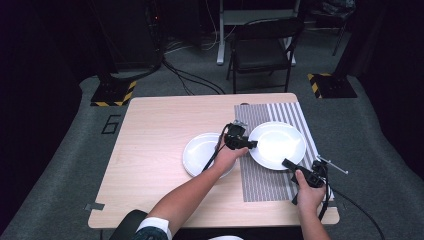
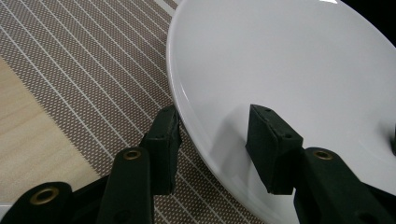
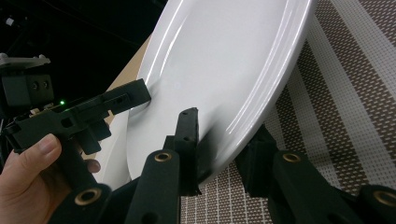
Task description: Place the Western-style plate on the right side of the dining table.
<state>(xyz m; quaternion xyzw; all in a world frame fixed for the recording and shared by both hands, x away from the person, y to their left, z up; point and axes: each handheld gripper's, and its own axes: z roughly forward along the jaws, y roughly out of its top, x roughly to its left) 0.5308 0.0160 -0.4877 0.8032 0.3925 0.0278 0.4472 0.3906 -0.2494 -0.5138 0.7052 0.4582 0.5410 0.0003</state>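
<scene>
A white plate (image 1: 277, 142) (image 2: 280, 56) (image 3: 224, 51) is held over the striped placemat (image 1: 265, 180) (image 2: 93, 60) (image 3: 345, 84), with its near side tipped up off the mat. My left gripper (image 1: 250, 145) (image 2: 213, 114) is shut on its left rim, one jaw under the edge and one on the inner face. It also appears in the right gripper view (image 3: 140, 95), a hand behind it. My right gripper (image 1: 287, 163) (image 3: 224, 128) is shut on the near right rim, a jaw on each side. A second white plate (image 1: 200, 152) lies flat on the wood beside the mat.
The wooden table (image 1: 160, 125) has bare room on its left half and along the back. A black folding chair (image 1: 262, 50) stands behind the table's far edge. Cables run across the grey floor beyond.
</scene>
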